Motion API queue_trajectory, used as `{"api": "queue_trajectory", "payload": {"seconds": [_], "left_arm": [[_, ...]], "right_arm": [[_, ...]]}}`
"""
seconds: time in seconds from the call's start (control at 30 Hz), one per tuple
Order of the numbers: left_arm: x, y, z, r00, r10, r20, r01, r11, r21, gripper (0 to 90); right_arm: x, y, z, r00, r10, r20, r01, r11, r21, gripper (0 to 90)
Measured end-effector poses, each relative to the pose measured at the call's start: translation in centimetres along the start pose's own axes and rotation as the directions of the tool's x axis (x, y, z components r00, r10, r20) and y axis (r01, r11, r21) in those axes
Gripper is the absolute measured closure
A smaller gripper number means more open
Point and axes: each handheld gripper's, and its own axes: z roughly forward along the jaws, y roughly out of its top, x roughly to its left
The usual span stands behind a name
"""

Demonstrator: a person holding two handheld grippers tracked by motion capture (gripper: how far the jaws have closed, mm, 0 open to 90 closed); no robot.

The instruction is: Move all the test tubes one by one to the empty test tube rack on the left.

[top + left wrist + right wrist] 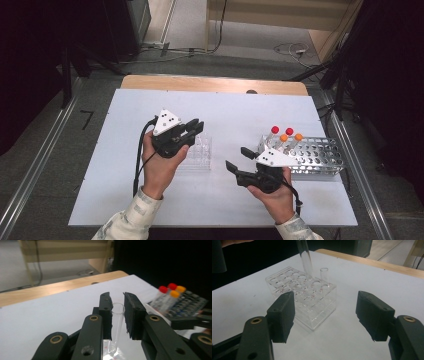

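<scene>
1. A white table top [150, 200] sits on a grey floor with dark surroundings on both sides; a wooden edge strip runs along its far side at 12 o'clock from the person

2. The left gripper [192, 131] is closed on an empty glass tube [117, 325], its pads pressing the tube's sides just below the open rim; in the left gripper view the tube stands nearly upright between the jaws, open mouth up, rounded bottom down

3. The clear rack [304, 296] lies directly under that gripper, on the table left of centre; in the right gripper view the held tube comes down from the top edge, its lower end at or just above the rack's holes, though I cannot tell whether it has entered one

4. A second empty tube [324, 276] stands in a corner hole of the clear rack, at about 3 o'clock from the held one in that view

5. The right gripper [240, 159] is wide open and holds nothing; it points toward the clear rack, at roughly 10 o'clock from the right hand

6. A metal rack [320, 155] sits at 3 o'clock on the table, just beyond the right hand, with four capped tubes [285, 135], red and orange, at its near-left corner

7. The move turns on the held tube's long axis: near vertical, it lines up with the holes, so the left hand looks set to go straight down or straight up
</scene>
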Motion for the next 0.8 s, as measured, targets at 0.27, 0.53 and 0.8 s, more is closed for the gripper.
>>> {"api": "queue_trajectory", "payload": {"seconds": [0.27, 0.53, 0.8], "left_arm": [[0.7, -0.5, 0.6, 0.9991, 0.012, -0.041, -0.012, 0.9999, -0.004, 77.6], [0.9, -1.0, 1.5, 0.9976, 0.032, -0.061, -0.032, 0.9995, 0.003, 77.5], [0.9, -1.6, 2.2, 0.9960, 0.054, -0.071, -0.053, 0.9982, 0.028, 77.5]], "right_arm": [[-0.1, -0.1, -0.1, 1.0000, 0.001, 0.005, -0.001, 1.0000, 0.000, 30.3], [-0.3, -0.1, -0.2, 1.0000, 0.002, 0.007, -0.002, 1.0000, -0.003, 30.3], [-0.3, -0.1, -0.2, 1.0000, 0.005, 0.008, -0.005, 1.0000, 0.001, 30.5]]}}
